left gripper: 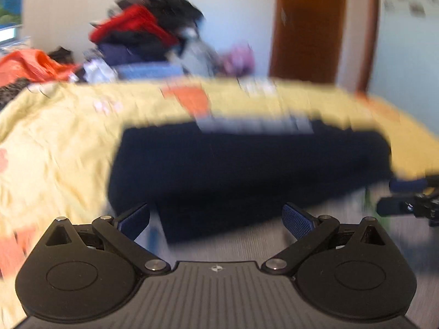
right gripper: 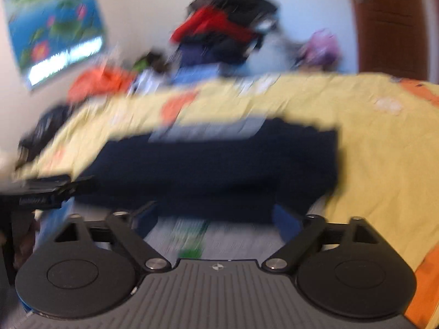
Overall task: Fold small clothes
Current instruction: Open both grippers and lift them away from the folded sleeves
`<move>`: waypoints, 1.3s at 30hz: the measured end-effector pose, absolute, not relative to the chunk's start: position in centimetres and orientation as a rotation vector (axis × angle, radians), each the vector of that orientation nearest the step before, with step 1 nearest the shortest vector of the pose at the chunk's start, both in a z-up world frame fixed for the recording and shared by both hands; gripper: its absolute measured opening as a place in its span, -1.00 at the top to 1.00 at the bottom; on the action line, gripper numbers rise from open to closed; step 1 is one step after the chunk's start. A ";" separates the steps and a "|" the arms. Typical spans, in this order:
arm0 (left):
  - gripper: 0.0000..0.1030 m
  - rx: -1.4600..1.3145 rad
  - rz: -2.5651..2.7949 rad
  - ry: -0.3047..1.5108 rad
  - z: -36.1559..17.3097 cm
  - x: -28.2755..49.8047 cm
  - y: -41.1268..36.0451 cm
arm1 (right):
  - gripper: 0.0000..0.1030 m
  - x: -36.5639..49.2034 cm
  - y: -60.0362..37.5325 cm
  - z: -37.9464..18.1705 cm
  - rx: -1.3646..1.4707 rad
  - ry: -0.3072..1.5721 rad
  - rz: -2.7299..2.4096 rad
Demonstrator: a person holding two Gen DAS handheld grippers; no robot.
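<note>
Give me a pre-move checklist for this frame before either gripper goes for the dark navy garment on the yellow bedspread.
1. Left gripper open, nothing between its fingers: ok.
2. Right gripper open and empty: ok.
3. Navy garment lying on the yellow bedspread, in front of both grippers: ok.
4. Garment flat and unwrinkled: cannot tell, both views are motion-blurred.
5. Image steady enough to pick a grasp edge: not ok.
6. Clothes pile well behind the garment, apart from it: ok.
</note>
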State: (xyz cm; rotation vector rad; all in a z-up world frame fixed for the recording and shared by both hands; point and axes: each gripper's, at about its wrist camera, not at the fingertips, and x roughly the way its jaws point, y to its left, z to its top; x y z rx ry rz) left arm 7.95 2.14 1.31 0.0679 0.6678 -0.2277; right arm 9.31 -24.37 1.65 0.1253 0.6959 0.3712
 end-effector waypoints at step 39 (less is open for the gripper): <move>-1.00 0.163 -0.343 0.753 0.8 -13.8 7.3 | -0.99 -7.6 -24.4 -0.5 -0.119 0.724 0.275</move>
